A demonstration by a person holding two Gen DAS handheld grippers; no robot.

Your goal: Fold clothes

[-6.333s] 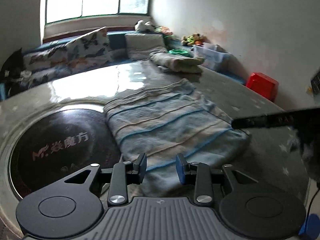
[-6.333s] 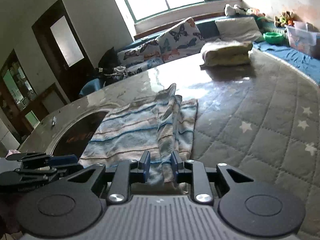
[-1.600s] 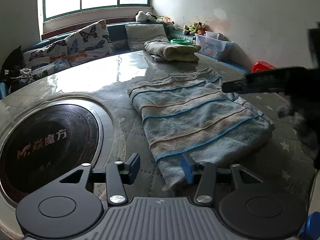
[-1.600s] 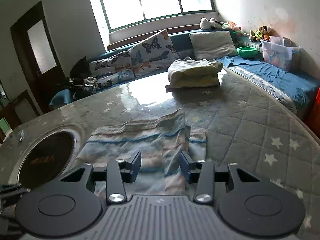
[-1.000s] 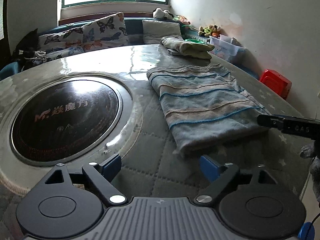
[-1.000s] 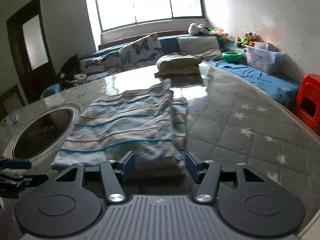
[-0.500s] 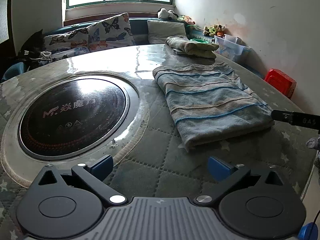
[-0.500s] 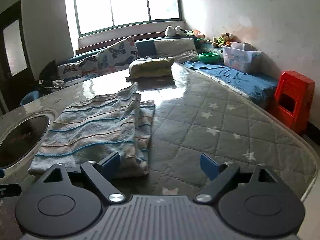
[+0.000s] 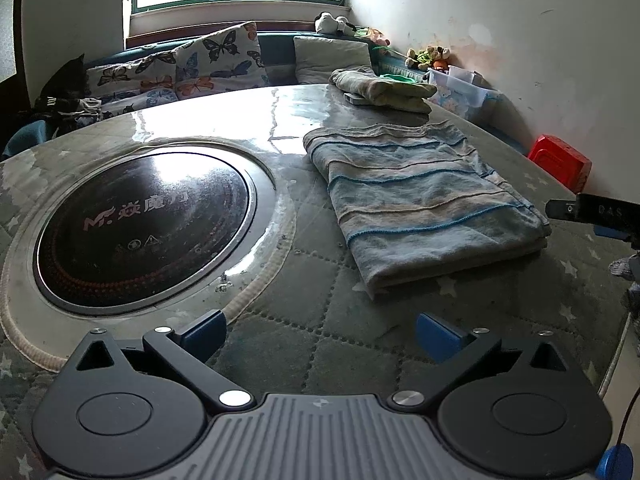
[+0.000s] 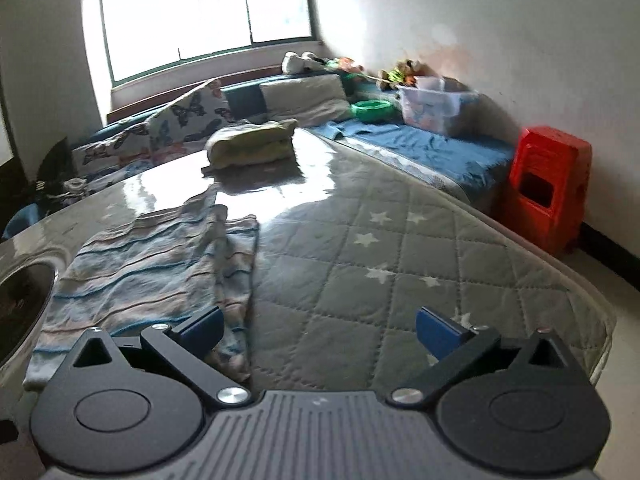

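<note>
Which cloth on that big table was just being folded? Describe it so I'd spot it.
Start at the round quilted table with the black glass disc. Right of the disc lies the striped blue towel, folded flat; the yellowish bundle at the far edge has no stripes.

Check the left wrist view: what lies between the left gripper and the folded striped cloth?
Only bare quilted table cover separates left gripper from striped cloth.

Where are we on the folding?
Done: the striped towel lies folded flat on the table, and a second folded cloth sits at the far edge. In hand: nothing. The left tool is open over bare table; the right tool has just been opening, nothing between its jaws. Left: possibly one more fold or stacking; no unfolded clothes show.
</note>
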